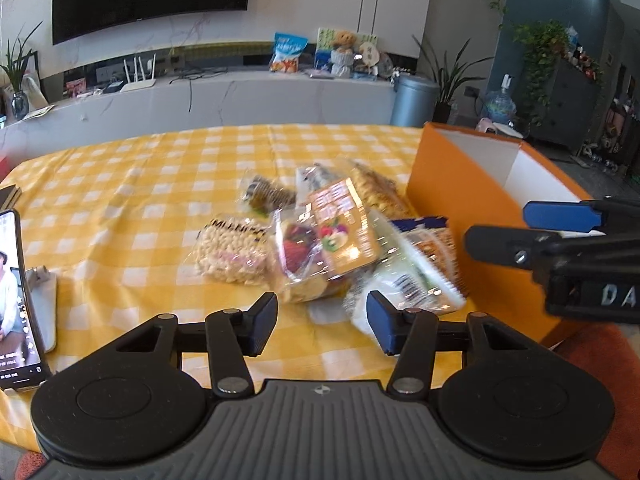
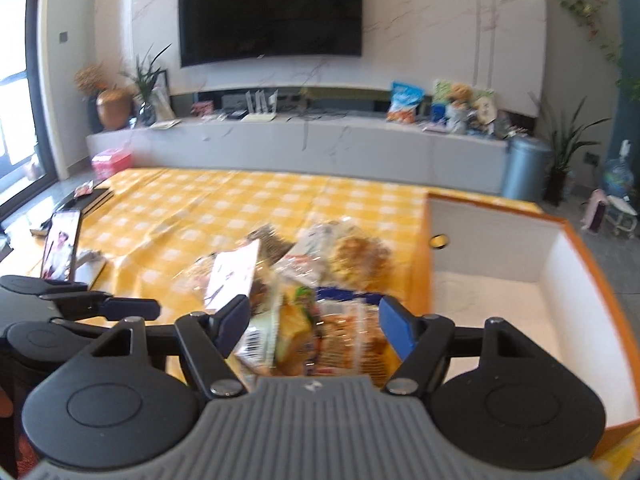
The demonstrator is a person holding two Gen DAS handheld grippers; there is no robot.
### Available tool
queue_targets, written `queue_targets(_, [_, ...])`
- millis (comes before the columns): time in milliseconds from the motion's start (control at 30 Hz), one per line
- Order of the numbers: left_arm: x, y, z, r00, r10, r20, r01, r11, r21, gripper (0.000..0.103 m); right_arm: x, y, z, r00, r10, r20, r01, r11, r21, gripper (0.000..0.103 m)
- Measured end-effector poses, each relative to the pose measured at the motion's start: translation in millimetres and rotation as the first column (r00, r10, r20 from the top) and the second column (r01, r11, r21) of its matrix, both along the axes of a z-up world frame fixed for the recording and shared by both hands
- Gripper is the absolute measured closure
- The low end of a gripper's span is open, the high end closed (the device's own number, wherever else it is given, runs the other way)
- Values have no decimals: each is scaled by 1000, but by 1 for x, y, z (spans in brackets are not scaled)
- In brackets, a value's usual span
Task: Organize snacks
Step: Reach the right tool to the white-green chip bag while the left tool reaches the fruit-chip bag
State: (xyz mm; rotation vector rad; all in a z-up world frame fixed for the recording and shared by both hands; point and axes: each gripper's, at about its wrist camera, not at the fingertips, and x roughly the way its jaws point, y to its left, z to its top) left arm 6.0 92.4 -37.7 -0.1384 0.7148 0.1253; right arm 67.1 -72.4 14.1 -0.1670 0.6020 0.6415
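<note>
Item: snack packets (image 1: 332, 240), heaped mid-table on our yellow checked cloth (image 1: 120, 200). At three o'clock of the heap, touching it, an orange box (image 1: 452, 196), open-topped. Bare cloth from nine to twelve o'clock. Our left gripper (image 1: 322, 322) is spread, nothing between. Our right gripper (image 2: 314, 326) straddles a packet; blur hides any pinch.

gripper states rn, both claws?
Left claw: open, nothing between the pads.
Right claw: open around a snack packet; grip not confirmed.
</note>
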Motion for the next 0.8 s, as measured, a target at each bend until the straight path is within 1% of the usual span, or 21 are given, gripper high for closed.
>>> queue_targets(67, [0, 4, -3, 1000, 4, -15, -3, 1000, 10, 36, 4, 13, -7, 999, 22, -30, -23, 1000, -16, 33])
queue_targets(167, [0, 13, -9, 999, 13, -44, -13, 1000, 14, 36, 9, 27, -17, 996, 46, -77, -49, 998, -34, 33])
queue_targets(367, [3, 28, -19, 996, 32, -78, -32, 999, -3, 33, 24, 48, -39, 989, 58, -133, -71, 993, -93, 33])
queue_targets(467, [5, 31, -22, 996, 25, -84, -26, 1000, -14, 33, 29, 55, -48, 986, 69, -151, -88, 989, -122, 34])
queue_targets(600, [10, 32, -26, 996, 14, -85, -16, 1000, -20, 33, 39, 59, -59, 983, 61, -174, -88, 984, -153, 44])
queue_targets(800, [18, 36, -31, 997, 19, -77, -21, 999, -32, 33, 51, 60, -63, 981, 57, -186, -85, 985, -147, 43])
